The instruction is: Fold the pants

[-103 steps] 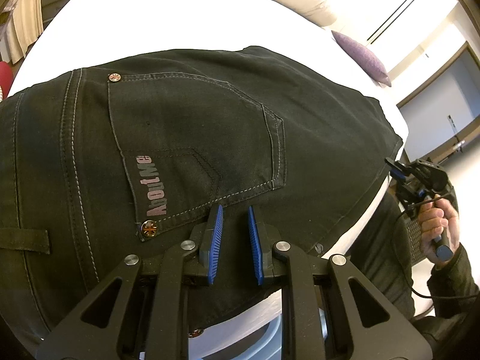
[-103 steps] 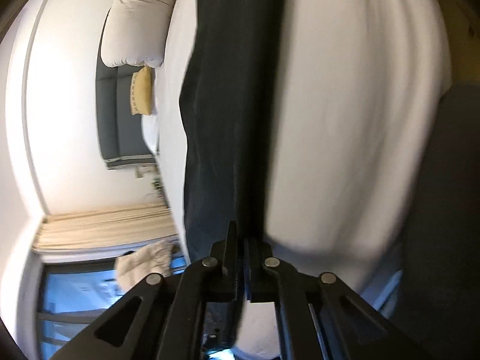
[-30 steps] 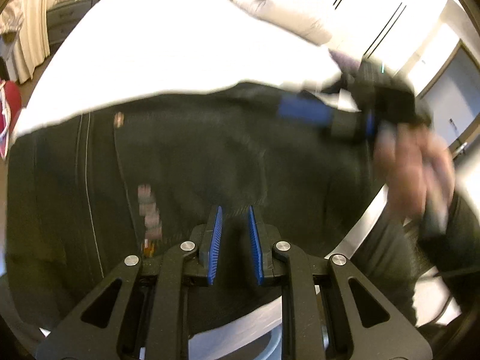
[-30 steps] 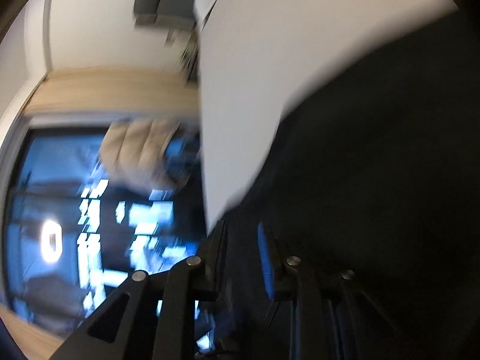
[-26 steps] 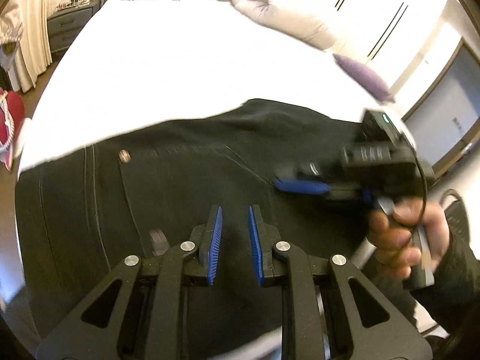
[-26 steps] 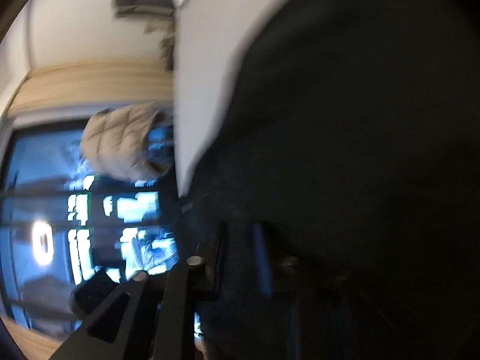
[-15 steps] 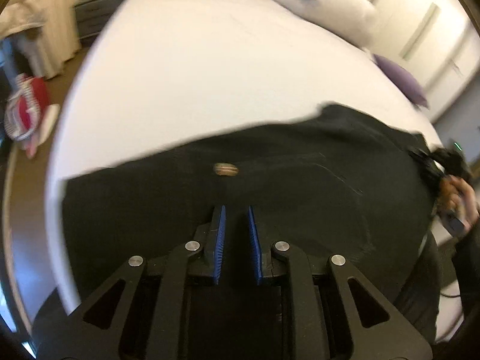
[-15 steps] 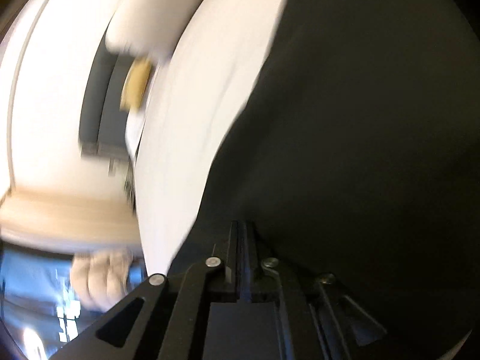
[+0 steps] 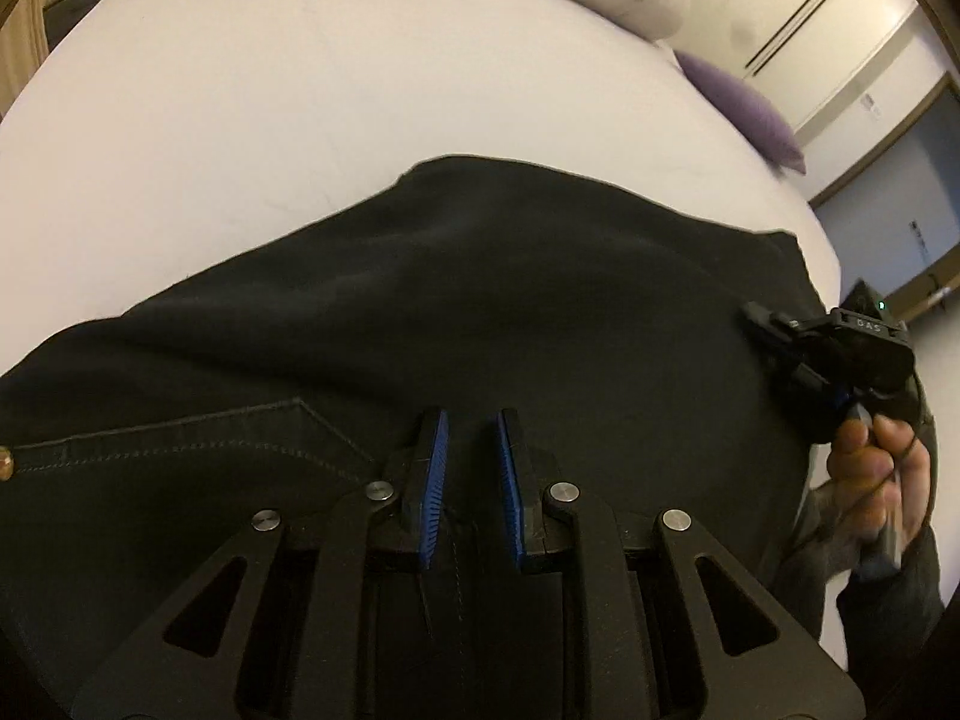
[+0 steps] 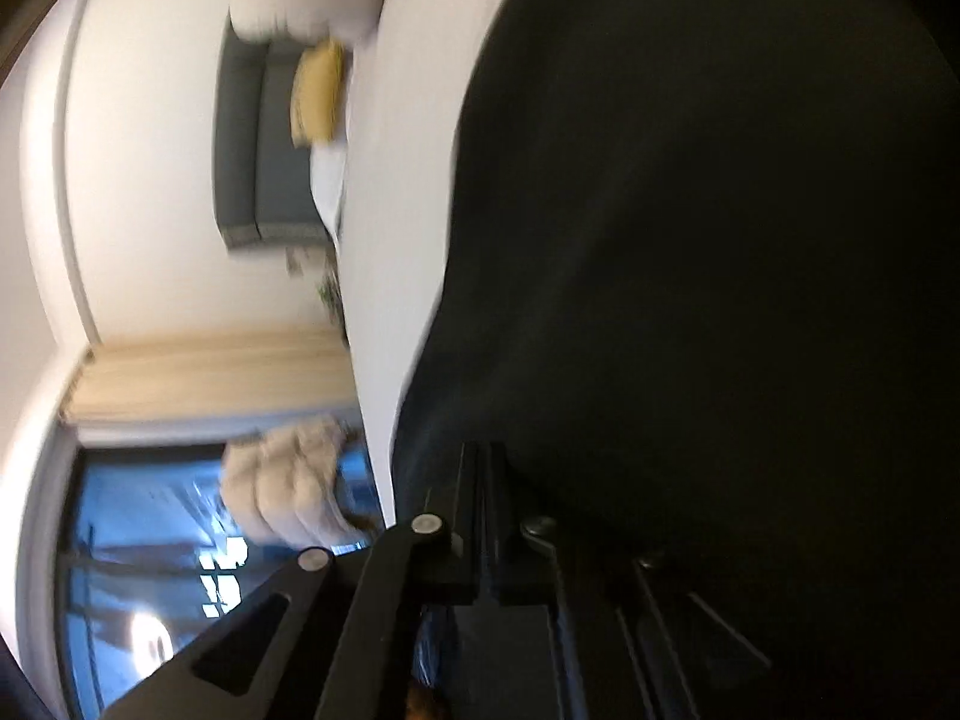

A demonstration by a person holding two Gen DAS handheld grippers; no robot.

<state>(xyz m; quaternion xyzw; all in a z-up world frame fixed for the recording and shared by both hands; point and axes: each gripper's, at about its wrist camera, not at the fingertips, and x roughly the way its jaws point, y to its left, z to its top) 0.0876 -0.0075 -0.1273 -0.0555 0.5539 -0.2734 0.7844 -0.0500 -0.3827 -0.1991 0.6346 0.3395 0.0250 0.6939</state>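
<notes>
Lying folded near the white bed's [image 9: 300, 90] edge, black denim pants [image 9: 540, 300] are held by nothing: left gripper [image 9: 468, 468] slightly parted, right gripper [image 10: 483, 516] closed, final fold probably left.

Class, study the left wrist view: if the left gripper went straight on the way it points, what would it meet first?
Most likely the black denim pants, spread on the white bed sheet: the left gripper points down at the cloth with a narrow gap between its blue pads. How near it is stays unclear.

Matt black denim pants [image 9: 540, 312] on smooth white cloth bedsheet [image 9: 240, 120]
</notes>
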